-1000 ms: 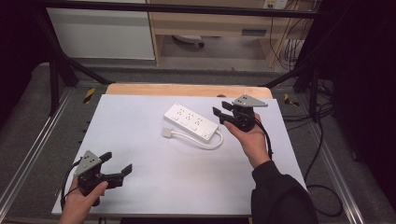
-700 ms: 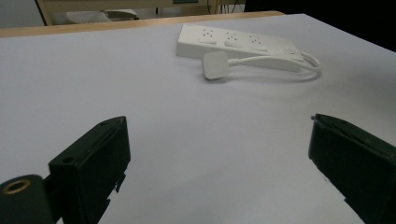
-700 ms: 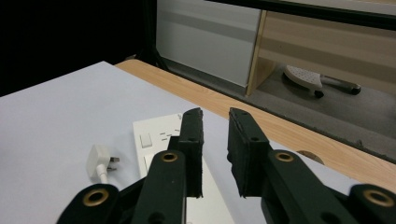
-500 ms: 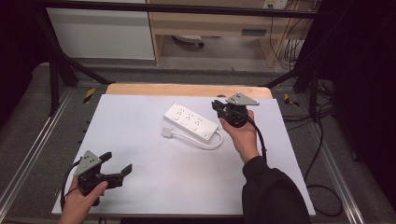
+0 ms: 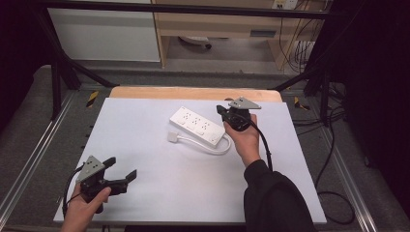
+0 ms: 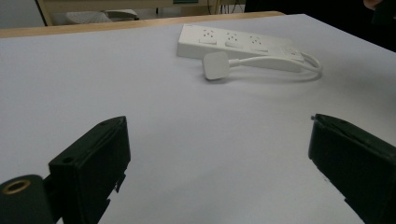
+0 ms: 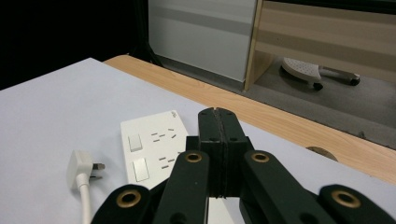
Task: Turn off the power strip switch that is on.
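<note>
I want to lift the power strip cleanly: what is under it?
The power strip lies flat on the white table sheet, with its cord looping out beside it to the plug. Anything between strip and sheet is covered.

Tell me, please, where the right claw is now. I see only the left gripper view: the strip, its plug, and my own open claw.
Observer: In the high view the right claw is at the right end of the strip.
Operator: Is it open?
Observer: No. In the right gripper view its jaws have just closed flat together, with nothing between them.
Operator: What is on that end of the strip?
Observer: Two switches, side by side, close to the claw's tips.
</note>
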Tool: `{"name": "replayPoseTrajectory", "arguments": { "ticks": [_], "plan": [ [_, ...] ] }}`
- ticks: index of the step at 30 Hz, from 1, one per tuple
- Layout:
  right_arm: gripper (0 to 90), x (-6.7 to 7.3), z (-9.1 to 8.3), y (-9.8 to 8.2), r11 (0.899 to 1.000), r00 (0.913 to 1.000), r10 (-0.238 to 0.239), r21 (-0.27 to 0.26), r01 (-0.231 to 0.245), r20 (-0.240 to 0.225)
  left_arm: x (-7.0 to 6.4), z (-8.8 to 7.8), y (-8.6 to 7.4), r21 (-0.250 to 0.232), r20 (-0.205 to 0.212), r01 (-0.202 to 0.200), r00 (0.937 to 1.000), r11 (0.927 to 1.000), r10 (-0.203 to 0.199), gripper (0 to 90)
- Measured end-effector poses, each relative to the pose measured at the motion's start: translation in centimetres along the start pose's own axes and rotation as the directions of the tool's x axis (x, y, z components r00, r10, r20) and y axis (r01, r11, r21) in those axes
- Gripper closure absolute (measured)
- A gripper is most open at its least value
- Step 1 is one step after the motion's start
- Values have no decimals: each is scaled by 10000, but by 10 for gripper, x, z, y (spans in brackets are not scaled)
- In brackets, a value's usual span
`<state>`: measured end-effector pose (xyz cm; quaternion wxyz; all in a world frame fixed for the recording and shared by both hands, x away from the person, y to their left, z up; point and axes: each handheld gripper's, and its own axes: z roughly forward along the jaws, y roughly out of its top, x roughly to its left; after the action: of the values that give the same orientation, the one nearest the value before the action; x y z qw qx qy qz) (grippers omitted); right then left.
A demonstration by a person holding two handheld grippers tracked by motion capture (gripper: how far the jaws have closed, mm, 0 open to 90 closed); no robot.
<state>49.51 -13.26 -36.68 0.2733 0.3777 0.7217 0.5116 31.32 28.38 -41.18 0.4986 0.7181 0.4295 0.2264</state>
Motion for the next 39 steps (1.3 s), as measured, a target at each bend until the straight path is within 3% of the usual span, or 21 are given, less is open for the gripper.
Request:
{"name": "replayPoseTrajectory", "arguments": {
  "ticks": [20,39],
  "plan": [
    [900,2,19,-10,9988,9987,433,253,-426,-252,0,0,0,53,-3,28,10000,10000,-28,56],
    [900,19,42,-22,9958,9962,627,701,-584,-609,0,0,0,1,85,13,10000,10000,-13,56]
  ]
}}
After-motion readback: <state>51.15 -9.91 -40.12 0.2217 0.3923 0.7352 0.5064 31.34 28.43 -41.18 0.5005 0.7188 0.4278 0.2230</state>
